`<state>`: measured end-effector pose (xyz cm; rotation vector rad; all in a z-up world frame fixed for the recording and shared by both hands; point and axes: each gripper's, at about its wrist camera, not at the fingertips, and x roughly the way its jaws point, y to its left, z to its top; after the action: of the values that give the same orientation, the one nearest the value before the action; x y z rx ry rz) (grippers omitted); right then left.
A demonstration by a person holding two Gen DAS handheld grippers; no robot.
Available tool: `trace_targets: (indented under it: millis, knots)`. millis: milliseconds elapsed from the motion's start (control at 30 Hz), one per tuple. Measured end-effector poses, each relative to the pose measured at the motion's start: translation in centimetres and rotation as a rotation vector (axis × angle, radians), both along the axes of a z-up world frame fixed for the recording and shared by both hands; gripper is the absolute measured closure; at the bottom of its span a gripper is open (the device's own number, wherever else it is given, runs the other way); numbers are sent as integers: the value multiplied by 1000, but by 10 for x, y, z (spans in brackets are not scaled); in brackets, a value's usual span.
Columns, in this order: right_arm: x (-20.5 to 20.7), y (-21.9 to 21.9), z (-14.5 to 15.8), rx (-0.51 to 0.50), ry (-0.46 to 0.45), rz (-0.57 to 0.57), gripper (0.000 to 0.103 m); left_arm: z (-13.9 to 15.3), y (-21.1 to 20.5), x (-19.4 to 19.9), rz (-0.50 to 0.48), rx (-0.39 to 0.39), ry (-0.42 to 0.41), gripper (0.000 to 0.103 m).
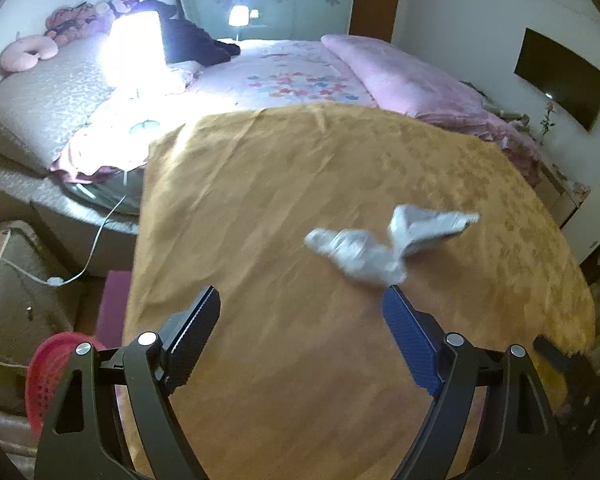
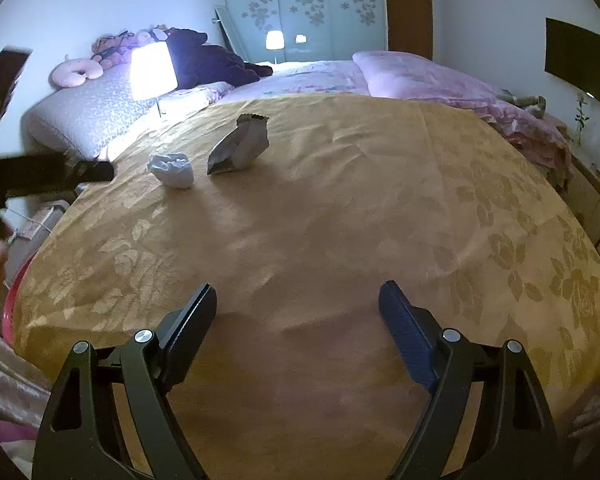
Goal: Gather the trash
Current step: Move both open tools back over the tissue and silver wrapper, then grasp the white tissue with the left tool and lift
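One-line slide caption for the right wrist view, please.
Right gripper open above the gold floral tablecloth, facing a crumpled white tissue and a silver wrapper farther along.

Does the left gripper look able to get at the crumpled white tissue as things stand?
Probably yes. The left gripper is open and empty, and the crumpled white tissue lies just ahead on the yellow tablecloth, beside the foil wrapper, with only bare cloth between.
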<state>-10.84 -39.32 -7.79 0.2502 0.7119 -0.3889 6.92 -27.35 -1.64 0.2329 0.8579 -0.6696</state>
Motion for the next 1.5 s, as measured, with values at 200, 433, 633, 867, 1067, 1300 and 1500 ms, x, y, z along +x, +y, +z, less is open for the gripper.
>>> trace_targets:
  millis: [200, 433, 633, 867, 1067, 1300, 1500]
  knots:
    - [-1, 1, -1, -7, -5, 6, 20, -5, -34, 9, -27, 11, 14, 28]
    - [0, 2, -1, -19, -7, 8, 19, -26, -49, 19, -43, 7, 124, 68]
    - [1, 1, -2, -18, -8, 10, 19, -24, -41, 10, -61, 11, 102, 80]
    - [1, 2, -2, -21, -7, 9, 19, -23, -8, -1, -65, 20, 93, 81]
    - [2, 0, -1, -11, -2, 10, 19, -25, 25, -9, -73, 18, 114, 81]
    - [15, -9, 8, 37, 1, 37, 18, -24, 48, -18, -71, 35, 60, 81]
    - [47, -17, 24, 26, -18, 65, 18, -25, 51, -20, -65, 4, 70, 81]
